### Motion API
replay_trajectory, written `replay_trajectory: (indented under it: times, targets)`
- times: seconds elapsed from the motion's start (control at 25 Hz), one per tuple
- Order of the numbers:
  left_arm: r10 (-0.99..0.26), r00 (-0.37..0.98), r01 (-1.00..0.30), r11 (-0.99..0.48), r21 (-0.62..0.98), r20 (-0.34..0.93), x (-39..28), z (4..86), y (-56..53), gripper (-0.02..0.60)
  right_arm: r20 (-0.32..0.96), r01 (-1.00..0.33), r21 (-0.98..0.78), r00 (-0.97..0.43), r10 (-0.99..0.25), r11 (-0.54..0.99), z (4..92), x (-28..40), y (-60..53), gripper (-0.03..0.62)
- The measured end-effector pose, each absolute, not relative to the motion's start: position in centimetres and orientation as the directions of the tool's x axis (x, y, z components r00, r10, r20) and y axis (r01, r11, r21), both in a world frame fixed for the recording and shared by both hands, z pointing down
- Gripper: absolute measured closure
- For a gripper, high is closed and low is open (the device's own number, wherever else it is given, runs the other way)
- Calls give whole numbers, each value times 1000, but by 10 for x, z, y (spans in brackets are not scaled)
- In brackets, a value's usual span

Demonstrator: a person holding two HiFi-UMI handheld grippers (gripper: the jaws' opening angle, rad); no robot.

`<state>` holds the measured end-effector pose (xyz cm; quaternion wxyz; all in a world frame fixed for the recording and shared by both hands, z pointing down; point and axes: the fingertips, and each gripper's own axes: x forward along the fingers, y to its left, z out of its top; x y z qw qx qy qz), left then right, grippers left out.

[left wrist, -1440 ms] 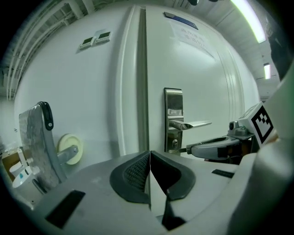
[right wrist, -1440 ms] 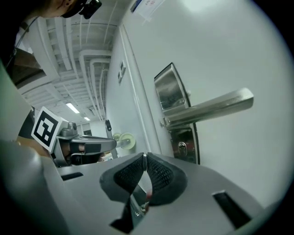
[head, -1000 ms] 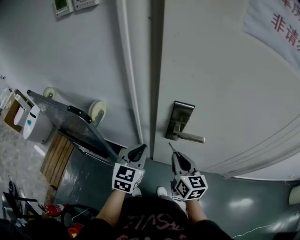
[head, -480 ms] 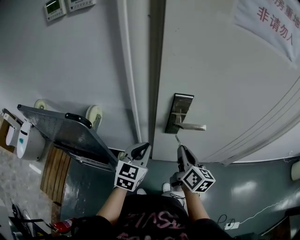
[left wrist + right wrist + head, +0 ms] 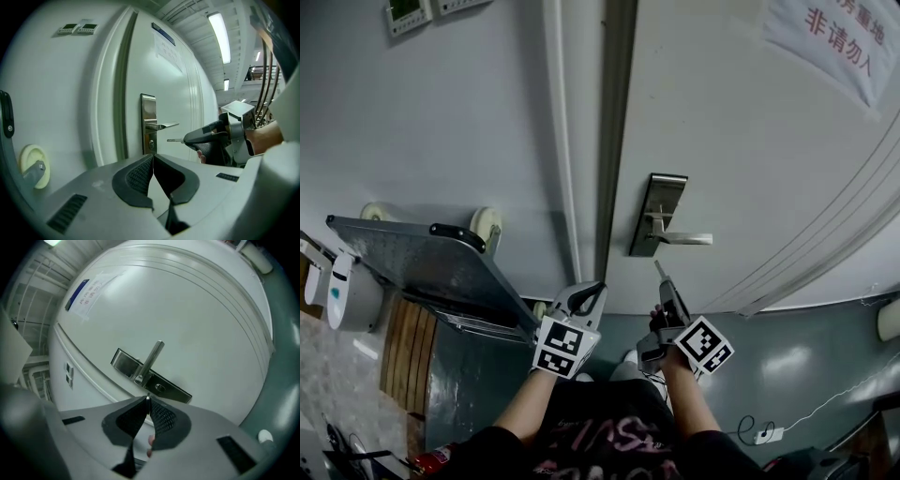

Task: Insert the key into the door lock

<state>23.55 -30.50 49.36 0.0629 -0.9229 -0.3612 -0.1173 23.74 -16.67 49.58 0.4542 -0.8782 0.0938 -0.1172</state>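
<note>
White wall point(image 5: 441, 112), grey floor point(image 5: 806, 370), metal trolley point(image 5: 422, 258), 2 wall panels point(image 5: 403, 14), ceiling strip light point(image 5: 219, 35)

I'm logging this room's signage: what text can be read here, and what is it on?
"非请勿入": red print on the paper sign on the door; the line above it is cut off.
Wall panels: displays too small to read.
Blue label on the door: too blurred to read.

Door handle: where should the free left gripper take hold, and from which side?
Probably the lever near its free end, away from the lock plate. It is a slim horizontal bar standing off the door, so come straight at the door, fingers above and below. The left gripper is shut; open it first.
</note>
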Motion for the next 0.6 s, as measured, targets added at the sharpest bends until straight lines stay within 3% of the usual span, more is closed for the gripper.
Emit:
replay_trajectory:
  times: [0.6]
  targets:
    - [640,728,670,-740,-56,247,237,490,-324,568,97,-31,-880,965,-244,-473,502,248,-166,514]
